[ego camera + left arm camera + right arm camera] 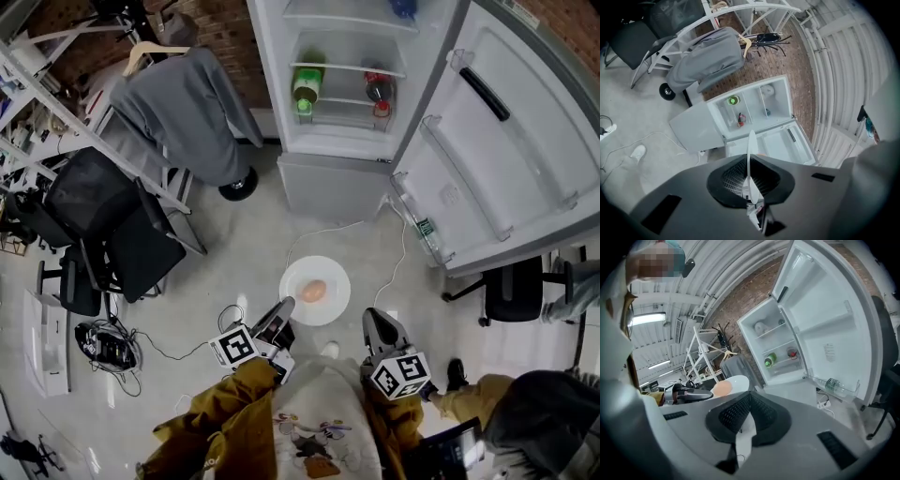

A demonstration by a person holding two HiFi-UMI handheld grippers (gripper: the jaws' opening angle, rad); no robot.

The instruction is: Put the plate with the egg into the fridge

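Fridge [323,178] upper compartment open, its door [506,141] swung wide to the right. Between the fridge's front edge and the plate [330,274] is bare floor [253,234] crossed by a white cable [323,231]. Plate held level above the floor, egg [314,291] near its centre; left gripper [285,307] jaws clamped on its near-left rim, right gripper [380,321] jaws closed on nothing, near the plate's right edge, not touching. Inside: green bottle [307,86] and red-capped bottle [378,92] on one shelf; another bottle [427,228] in the door's lowest rack.
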